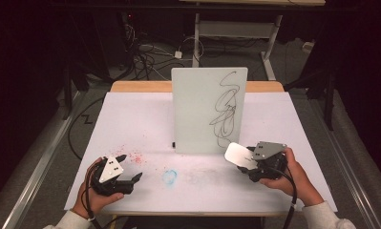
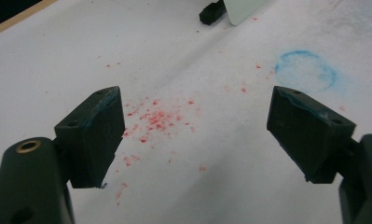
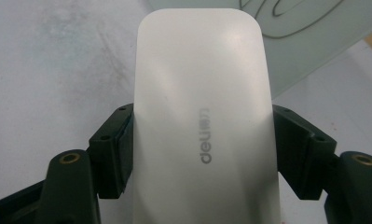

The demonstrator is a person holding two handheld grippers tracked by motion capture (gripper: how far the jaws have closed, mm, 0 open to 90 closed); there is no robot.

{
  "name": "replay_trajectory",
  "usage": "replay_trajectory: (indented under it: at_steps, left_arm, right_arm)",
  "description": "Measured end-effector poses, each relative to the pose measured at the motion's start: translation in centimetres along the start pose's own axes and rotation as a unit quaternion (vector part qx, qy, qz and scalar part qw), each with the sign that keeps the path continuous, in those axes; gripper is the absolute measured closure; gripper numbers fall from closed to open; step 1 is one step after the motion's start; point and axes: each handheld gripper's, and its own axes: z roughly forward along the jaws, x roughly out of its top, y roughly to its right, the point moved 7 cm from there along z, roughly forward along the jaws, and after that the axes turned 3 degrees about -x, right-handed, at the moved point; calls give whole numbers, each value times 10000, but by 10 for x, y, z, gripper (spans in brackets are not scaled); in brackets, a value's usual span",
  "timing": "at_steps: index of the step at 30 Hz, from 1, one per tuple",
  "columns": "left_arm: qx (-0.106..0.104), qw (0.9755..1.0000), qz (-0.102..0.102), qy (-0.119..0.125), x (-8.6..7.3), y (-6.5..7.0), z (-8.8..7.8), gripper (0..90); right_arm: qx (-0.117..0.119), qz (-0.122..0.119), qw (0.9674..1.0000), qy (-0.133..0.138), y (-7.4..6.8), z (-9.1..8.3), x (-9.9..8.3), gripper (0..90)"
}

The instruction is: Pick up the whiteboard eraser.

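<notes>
High view: right gripper [image 1: 249,164] fingers pinching eraser [image 1: 238,154] beside whiteboard [image 1: 209,109] edge; left gripper [image 1: 131,168] fingers spread.

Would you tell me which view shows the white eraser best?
The right gripper view: the eraser sits large between the right gripper's jaws, its logo readable. The high view shows it small, near the whiteboard.

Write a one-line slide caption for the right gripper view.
Right tool shut on a white eraser marked "deli", pointing toward the scribbled whiteboard.
</notes>
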Motion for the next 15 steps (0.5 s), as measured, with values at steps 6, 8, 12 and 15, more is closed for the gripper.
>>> replay_trajectory:
  at_steps: [6,8,12,15]
  left_arm:
    - [1,10000,-25,-8,-1,-1,2,185]
    - [10,10000,-22,-11,-1,-1,2,185]
    - [16,10000,-28,-3,-1,-2,2,186]
    - [4,10000,-31,12,-1,-2,2,186]
  right_arm:
    - [-266,197,9993,157,9,-4,1,307]
    - [-342,233,9989,230,11,-5,2,308]
    - [-578,337,9971,368,16,-7,3,308]
    - [-771,401,9948,535,20,-9,6,308]
